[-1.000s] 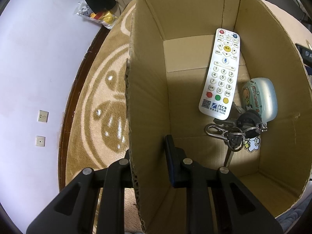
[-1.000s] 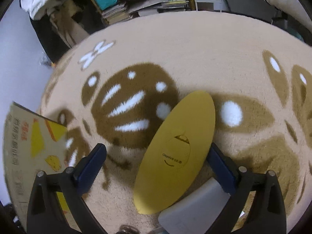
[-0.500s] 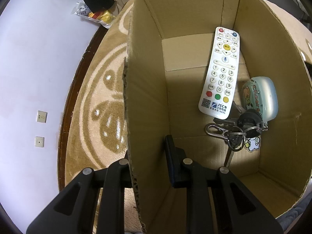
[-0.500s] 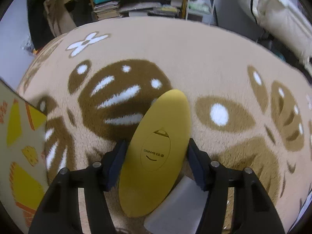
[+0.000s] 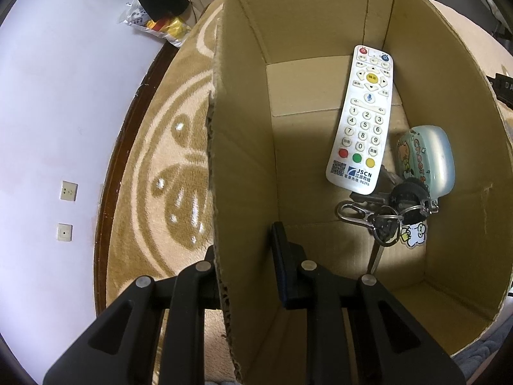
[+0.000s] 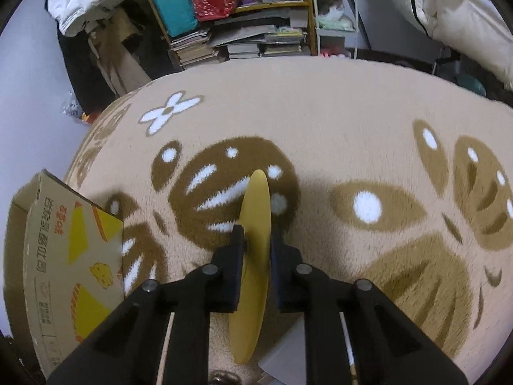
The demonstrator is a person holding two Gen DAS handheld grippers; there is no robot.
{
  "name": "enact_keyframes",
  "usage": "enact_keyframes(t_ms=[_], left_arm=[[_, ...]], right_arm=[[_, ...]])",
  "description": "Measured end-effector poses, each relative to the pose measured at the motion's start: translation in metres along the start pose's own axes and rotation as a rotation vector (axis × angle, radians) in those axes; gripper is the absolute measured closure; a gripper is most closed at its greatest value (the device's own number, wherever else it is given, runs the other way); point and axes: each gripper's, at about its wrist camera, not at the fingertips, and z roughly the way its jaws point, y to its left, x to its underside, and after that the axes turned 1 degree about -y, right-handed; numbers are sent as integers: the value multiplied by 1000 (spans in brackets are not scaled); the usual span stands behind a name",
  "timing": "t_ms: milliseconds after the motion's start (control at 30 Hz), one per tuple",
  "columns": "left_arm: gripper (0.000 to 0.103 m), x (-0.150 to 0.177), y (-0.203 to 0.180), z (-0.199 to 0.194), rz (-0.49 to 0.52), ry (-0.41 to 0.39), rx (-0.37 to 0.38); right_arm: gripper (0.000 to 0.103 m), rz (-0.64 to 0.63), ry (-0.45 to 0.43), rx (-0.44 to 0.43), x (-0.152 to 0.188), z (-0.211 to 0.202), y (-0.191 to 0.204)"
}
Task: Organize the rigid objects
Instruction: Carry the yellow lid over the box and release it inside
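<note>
In the left wrist view my left gripper (image 5: 243, 240) is shut on the left wall of an open cardboard box (image 5: 243, 128), one finger outside and one inside. On the box floor lie a white remote (image 5: 362, 118), a bunch of keys (image 5: 384, 218) and a pale blue case (image 5: 429, 160). In the right wrist view my right gripper (image 6: 256, 231) is closing, and its pads press on a flat yellow oval piece (image 6: 255, 199). The piece stands on edge between them, just above the carpet.
A beige and brown patterned carpet (image 6: 352, 122) covers the floor. The printed outside of the box (image 6: 64, 272) stands at the left. A grey flat object (image 6: 282, 353) lies under the right gripper. Shelves with books (image 6: 240, 41) and bedding (image 6: 449, 16) line the far side.
The right gripper's jaws have come together on the yellow oval piece, which has turned from lying flat to standing on edge and risen slightly. The left gripper and box have not moved.
</note>
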Motion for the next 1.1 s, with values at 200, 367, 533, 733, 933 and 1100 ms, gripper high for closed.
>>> enact_keyframes(t_ms=[200,367,533,733,933,1100], left_arm=[[82,0,-1,-1,3,1,-3],[82,-1,2,0,-4,3,5],[82,-1,3,0,-4,3,5],[82,-1,3,-1,-5,2,9],[82,-1,4,0,-4,3,8],[82,-2,6,-1,-15,5,21]], right_arm=[[89,15,1,-27,7,1,-4],[95,-24,-28,-68,7,-4,7],[95,-53,-65,-85,3,-23,19],[95,-82,-141,-159,-4,-65,37],[95,-93,-173,-215,0,-90,53],[95,-106,-219,-296,2,-117,64]])
